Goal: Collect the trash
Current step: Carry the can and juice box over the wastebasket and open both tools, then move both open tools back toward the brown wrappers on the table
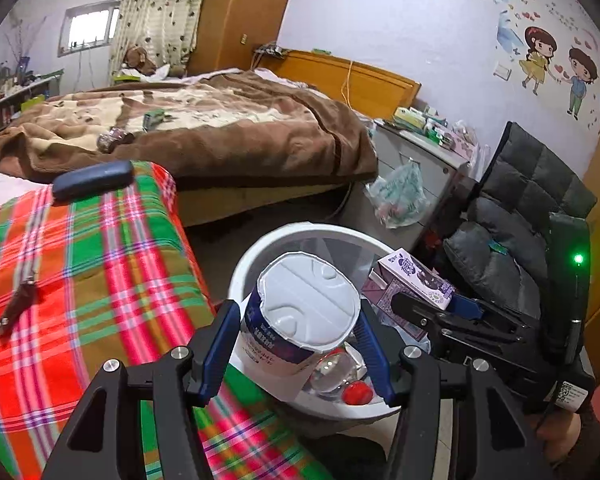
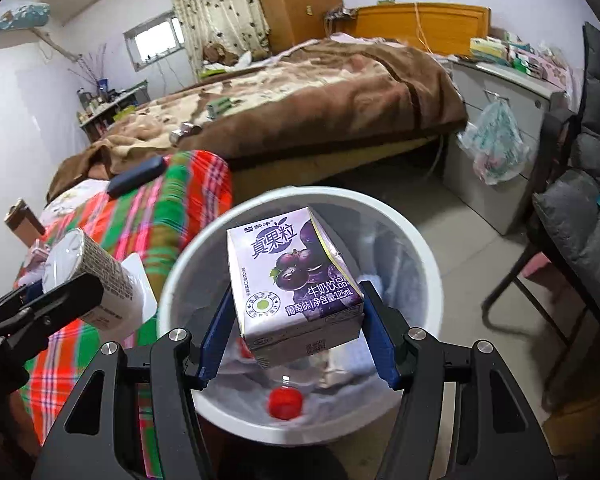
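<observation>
My left gripper (image 1: 296, 354) is shut on a white and blue yogurt cup (image 1: 300, 312) with a foil lid, held over the near left rim of a white trash bin (image 1: 260, 252). My right gripper (image 2: 296, 344) is shut on a purple grape milk carton (image 2: 292, 280), held above the bin (image 2: 428, 264). In the bin lies a clear plastic bottle with a red cap (image 2: 286, 402). The cup (image 2: 88, 276) and left gripper (image 2: 40, 308) also show at the left of the right wrist view. The carton (image 1: 416, 280) and right gripper (image 1: 440, 312) show at the right of the left wrist view.
A plaid-covered surface (image 1: 100, 272) with a dark case (image 1: 94, 180) lies left of the bin. A bed with a brown blanket (image 1: 204, 132) carries a can (image 1: 112, 140) and a green pack (image 1: 154, 118). A grey chair (image 1: 520, 216), a cabinet (image 2: 500, 120) and a hanging plastic bag (image 2: 494, 144) stand right.
</observation>
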